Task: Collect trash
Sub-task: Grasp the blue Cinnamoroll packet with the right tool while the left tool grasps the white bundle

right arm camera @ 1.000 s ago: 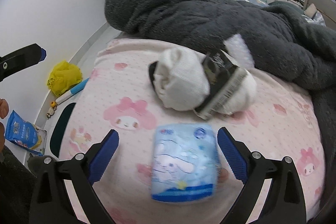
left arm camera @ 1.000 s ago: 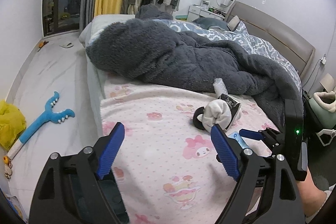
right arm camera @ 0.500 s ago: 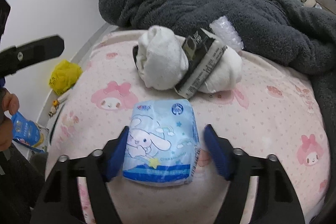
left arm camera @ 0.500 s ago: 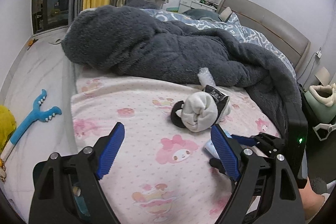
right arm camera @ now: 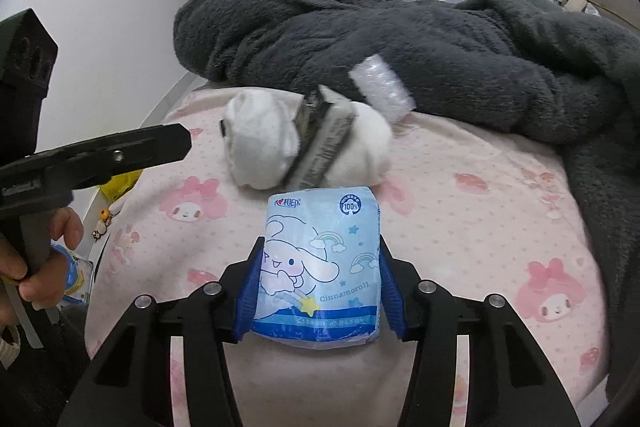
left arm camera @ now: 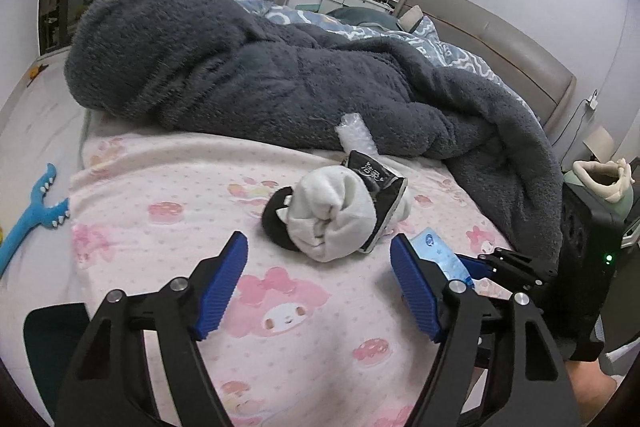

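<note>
Bed (right arm camera: 460, 211) with pink cartoon sheet, grey blanket (right arm camera: 400, 39) heaped behind the pack. Sock bundle (right arm camera: 304, 147) just behind the pack, a black packet wedged in it; bubble wrap (right arm camera: 382, 87) roll behind that against the blanket. Right gripper (right arm camera: 318, 297) clamped on the blue tissue pack (right arm camera: 320, 267), pads on both its side edges, pack flat on the sheet near the bed edge. Left gripper (left arm camera: 318, 287) jaws wide apart, holding nothing, pointed at the socks, left of the pack (left arm camera: 438, 255).

Step in hand looks like lifting the pack: soft wrapper, so keep the squeeze even and lift straight up so it doesn't slip or drag the sheet; left could take the wrap next.

Text: pack reads "Cinnamoroll", "100%", Chinese logo; black packet has Chinese characters, unreadable
</note>
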`<action>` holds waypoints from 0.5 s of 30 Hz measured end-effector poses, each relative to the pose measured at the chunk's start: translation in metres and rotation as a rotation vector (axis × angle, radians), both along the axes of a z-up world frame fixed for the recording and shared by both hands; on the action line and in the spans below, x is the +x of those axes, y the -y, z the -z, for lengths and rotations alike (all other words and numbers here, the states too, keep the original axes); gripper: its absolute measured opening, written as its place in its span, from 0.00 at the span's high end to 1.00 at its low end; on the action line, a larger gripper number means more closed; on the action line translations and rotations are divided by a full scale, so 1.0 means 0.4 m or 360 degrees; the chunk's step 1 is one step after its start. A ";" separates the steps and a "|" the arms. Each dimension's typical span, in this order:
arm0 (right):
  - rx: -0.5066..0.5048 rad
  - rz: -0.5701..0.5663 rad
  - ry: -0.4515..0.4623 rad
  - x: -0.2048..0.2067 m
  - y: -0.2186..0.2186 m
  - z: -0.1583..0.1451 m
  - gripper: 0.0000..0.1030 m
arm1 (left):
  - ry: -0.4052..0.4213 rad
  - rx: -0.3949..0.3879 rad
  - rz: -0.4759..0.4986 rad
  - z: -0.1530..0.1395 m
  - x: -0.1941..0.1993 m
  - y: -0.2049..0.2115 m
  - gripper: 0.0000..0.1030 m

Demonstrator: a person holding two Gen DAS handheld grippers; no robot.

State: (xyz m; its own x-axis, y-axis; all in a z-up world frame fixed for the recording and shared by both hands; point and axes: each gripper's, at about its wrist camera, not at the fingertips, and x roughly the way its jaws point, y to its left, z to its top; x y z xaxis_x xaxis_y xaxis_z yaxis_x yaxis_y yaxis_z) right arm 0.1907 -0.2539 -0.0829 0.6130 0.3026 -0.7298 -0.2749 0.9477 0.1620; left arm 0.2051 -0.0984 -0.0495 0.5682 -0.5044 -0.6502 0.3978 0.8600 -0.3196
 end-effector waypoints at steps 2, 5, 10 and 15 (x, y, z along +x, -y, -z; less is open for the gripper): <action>0.0012 0.0017 0.0010 -0.001 0.018 -0.003 0.49 | -0.0020 -0.0019 0.0003 0.007 0.009 0.009 0.26; 0.0044 0.0049 0.0031 -0.009 0.053 -0.012 0.49 | -0.0053 -0.0052 0.0001 0.021 0.022 0.024 0.26; 0.0078 0.0098 0.0046 -0.012 0.104 -0.011 0.49 | -0.0086 -0.0053 -0.0012 0.042 0.038 0.048 0.26; 0.0092 0.0120 0.0033 -0.019 0.135 0.000 0.49 | -0.0097 -0.0033 -0.0032 0.055 0.050 0.071 0.32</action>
